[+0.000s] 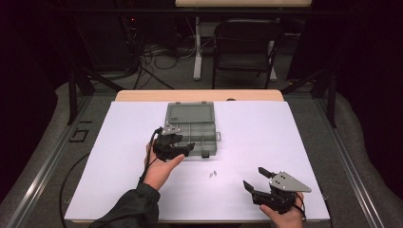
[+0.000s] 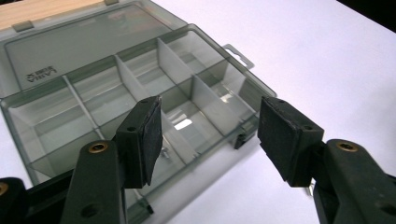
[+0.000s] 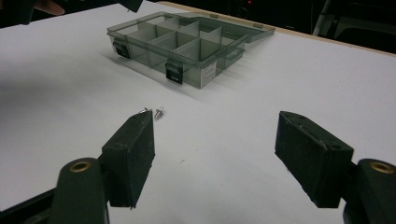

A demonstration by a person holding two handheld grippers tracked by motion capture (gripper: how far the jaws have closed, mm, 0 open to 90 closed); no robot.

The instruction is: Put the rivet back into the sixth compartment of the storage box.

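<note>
I recorded a white sheet (image 1: 266, 142) covering most of the work surface, with a strip of the wooden tabletop (image 1: 199, 95) showing along its far edge. Beyond it I noted a dark chair (image 1: 244, 45) standing on the grey floor, just beside the white leg (image 1: 197, 47) of a second table, and a tangle of cables (image 1: 152, 57) lying to the left of that leg. At the table's far left corner I observed a black slanted brace (image 1: 78, 83).
</note>
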